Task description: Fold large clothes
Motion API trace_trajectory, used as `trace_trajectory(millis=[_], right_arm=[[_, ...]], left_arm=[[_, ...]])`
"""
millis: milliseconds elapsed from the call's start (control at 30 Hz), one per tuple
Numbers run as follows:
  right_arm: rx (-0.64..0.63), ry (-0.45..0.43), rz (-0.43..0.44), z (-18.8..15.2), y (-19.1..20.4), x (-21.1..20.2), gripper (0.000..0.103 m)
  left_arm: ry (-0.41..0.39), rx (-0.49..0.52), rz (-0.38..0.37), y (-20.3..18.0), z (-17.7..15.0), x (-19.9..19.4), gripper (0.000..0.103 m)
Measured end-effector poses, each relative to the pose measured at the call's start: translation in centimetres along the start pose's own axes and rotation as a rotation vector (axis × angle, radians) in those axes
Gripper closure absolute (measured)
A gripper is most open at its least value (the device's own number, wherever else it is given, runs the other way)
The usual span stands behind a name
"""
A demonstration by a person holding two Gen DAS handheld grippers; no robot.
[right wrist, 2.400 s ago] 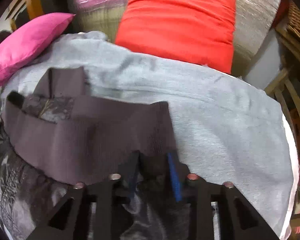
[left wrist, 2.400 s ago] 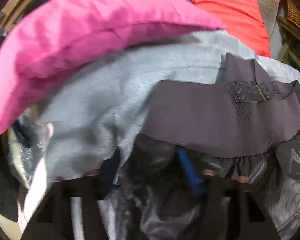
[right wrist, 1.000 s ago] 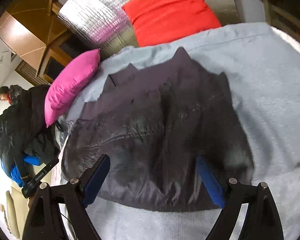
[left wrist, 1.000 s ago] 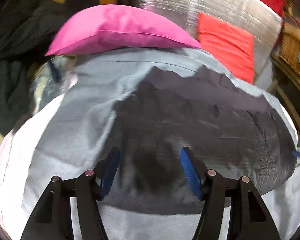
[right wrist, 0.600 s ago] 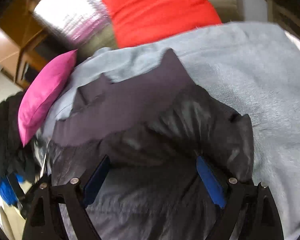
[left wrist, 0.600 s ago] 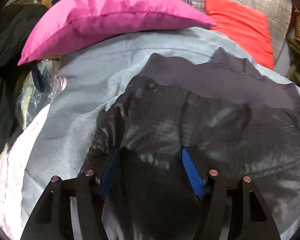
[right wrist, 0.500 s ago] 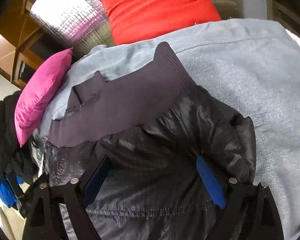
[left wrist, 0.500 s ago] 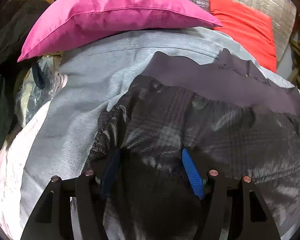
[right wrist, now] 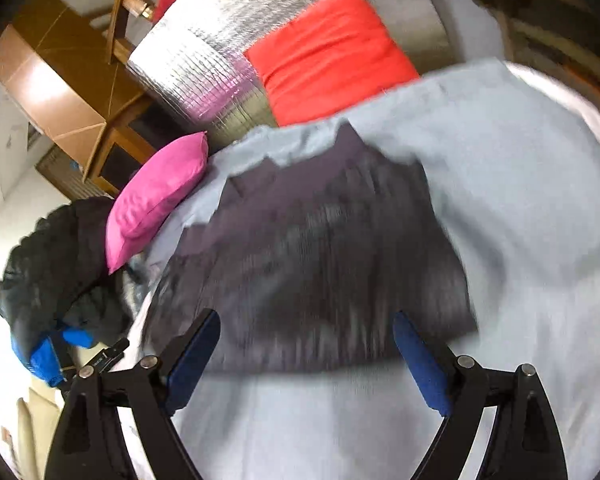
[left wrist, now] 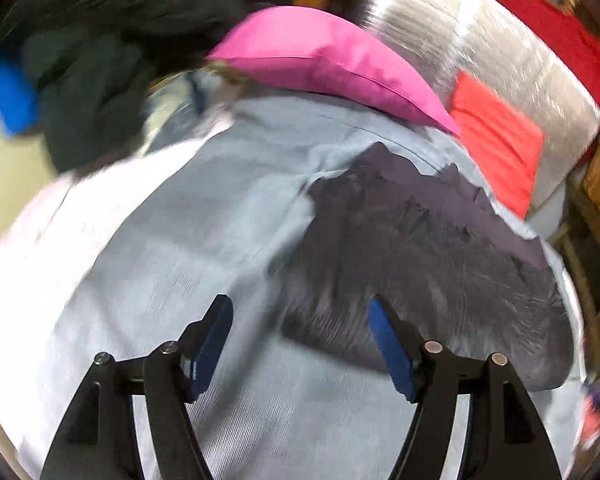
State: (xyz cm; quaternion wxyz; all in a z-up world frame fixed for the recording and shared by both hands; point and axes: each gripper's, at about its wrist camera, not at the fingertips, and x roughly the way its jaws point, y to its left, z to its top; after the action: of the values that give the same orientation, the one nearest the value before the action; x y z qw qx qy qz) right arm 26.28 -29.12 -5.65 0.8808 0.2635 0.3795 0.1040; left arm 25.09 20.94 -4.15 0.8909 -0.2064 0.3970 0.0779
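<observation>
Dark clothes heap [right wrist: 56, 276]: lies at far left, off the bed edge, with a blue item in it; untouched by either gripper.

Pink cushion [left wrist: 324, 60]: rests on the far left part of the grey blanket [left wrist: 188, 248], well apart from the jacket.

Left gripper [left wrist: 300, 344]: jaws have just been opening and now stand wide, with nothing between the blue pads. Half a second ago dark fabric filled the gap between them; now only blanket and the near left corner of the jacket show past the tips. The gripper has backed off toward the near edge of the bed.

Jacket [right wrist: 312, 256]: dark, shiny-shelled, with a matt ribbed band along its far edge. It lies flat on the grey blanket as one compact, roughly rectangular stack near the bed's centre. Compared with the view from two seconds ago, when the band was bunched and lifted, the stack is now settled and free of both tools.

Right gripper [right wrist: 306, 350]: jaws wide apart, holding nothing; the near hem of the jacket lies beyond the tips, not between the pads. It too has drawn back from the cloth.

Red cushion [right wrist: 332, 56]: leans against the silver foil-covered backrest [right wrist: 204, 52] at the far right, clear of the work.

Task meaning: both tools have let go, so this fold looks complete. Judged next step: a further fold, or moving on to the dark heap. Motion blur hides fine creases.
</observation>
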Motion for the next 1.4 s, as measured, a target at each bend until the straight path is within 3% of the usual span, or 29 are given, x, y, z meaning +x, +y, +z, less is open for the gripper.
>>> trace_trajectory(millis=[133,267,533,733,1033,1400], right_arm=[[0.164,0.004,0.054,-5.8,-3.2,-0.8,0.009],[0.306,0.029,0.085,-8.6,-5.6,0.4,0.009],[0.33,-0.043,0.139,-6.8,-5.2,0.4,0.009],[0.359,-0.012,0.134,-6.9,-5.5,2.1,0.008],[0.393,-0.005,0.117,-7.4,-6.7,2.4,0.009],[0.396,-0.016,0.118,-7.5,-6.0,1.4,0.009]], left_arm=[[0.04,-0.104,-0.041,2.2,-3.3,-1.2,0.027],[0.077,-0.122,-0.072,1.5,-4.9,-0.9,0.027],[0.069,-0.13,-0.087,-0.9,-4.9,0.6,0.027],[0.089,-0.149,-0.071,-1.6,-4.7,1.9,0.027],[0.05,-0.093,0.052,-2.5,-5.0,1.1,0.027],[0.028,-0.035,0.077,-3.2,-5.0,0.2,0.027]])
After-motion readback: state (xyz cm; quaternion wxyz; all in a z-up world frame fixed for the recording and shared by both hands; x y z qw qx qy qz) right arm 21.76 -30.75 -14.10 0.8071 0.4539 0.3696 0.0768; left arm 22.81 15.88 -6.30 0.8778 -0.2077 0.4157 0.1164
